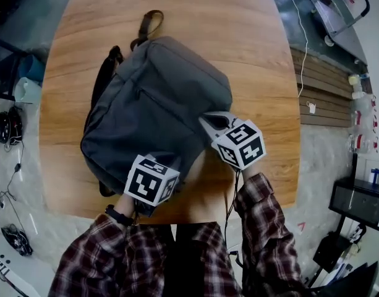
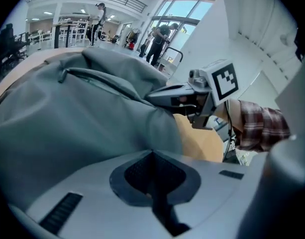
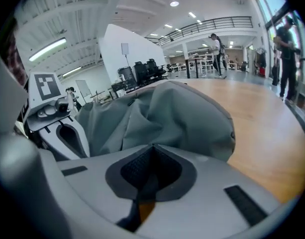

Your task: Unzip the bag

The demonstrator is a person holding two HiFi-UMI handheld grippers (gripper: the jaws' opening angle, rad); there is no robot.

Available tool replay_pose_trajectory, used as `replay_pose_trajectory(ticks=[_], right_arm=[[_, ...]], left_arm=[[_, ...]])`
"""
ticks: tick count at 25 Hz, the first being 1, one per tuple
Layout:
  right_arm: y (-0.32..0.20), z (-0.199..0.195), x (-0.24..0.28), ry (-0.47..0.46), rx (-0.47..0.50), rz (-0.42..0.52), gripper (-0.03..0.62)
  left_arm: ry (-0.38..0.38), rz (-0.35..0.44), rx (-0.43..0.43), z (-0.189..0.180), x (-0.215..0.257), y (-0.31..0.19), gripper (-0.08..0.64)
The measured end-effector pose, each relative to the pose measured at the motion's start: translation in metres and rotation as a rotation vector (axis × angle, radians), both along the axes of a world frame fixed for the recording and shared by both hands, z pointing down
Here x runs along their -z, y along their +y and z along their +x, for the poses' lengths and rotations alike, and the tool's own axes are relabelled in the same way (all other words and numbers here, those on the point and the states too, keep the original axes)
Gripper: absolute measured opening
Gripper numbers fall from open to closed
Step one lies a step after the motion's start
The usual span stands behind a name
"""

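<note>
The bag [image 1: 155, 98] is a dark grey backpack lying flat on the round wooden counter [image 1: 251, 36], a little toward 7 o'clock of its middle, with its near corner reaching the counter's edge. Its cloth is matte and soft, smooth over the broad front panel and gathered into folds at the near end. A closed zip line [image 2: 97, 81] runs across that panel. A brown carry loop [image 1: 149, 23] sticks out at the bag's 12 o'clock, and black shoulder straps [image 1: 102, 79] show along its 9 o'clock side. The left gripper [image 2: 152, 152] is at the bag's 6 o'clock, its fingers clenched tip to tip with the grey cloth bulging right against them; whether any cloth is caught I cannot tell. The right gripper [image 3: 151, 147] is at the bag's 4 o'clock edge, fingers clenched too, the folds running down to their tips and a dark sliver sitting in the slit between them, so they seem to pinch the bag there. Plaid sleeves [image 1: 263, 197] lead back from both grippers toward 6 o'clock.
</note>
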State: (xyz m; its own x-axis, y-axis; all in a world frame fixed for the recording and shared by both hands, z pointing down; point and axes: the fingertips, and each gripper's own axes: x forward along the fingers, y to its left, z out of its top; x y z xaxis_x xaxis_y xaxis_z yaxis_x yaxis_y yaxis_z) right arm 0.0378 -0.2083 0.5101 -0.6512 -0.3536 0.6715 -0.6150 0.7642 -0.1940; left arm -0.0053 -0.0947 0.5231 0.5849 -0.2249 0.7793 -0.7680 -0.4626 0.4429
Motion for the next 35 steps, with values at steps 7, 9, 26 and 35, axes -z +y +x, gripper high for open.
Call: replay_pose_trajectory(ticks=[7,9,26,35], right_arm=[[-0.028,-0.027,0.006,0.062,0.077,0.09,0.011],[-0.03,-0.02,0.017,0.025,-0.01,0.111,0.011],[0.091,0.003,-0.001,0.469,0.234,0.309,0.075],[0.073,-0.002,-0.018,0.653,0.27,0.415,0.072]], left_arm=[[0.074,-0.046,0.024,0.008,-0.001,-0.01,0.008],[0.117,-0.062,0.019,0.006,0.001,-0.01,0.008],[-0.035,0.261,-0.236,-0.016,0.036,-0.04,0.008],[-0.077,0.203,-0.327,-0.014,0.01,-0.023,0.008]])
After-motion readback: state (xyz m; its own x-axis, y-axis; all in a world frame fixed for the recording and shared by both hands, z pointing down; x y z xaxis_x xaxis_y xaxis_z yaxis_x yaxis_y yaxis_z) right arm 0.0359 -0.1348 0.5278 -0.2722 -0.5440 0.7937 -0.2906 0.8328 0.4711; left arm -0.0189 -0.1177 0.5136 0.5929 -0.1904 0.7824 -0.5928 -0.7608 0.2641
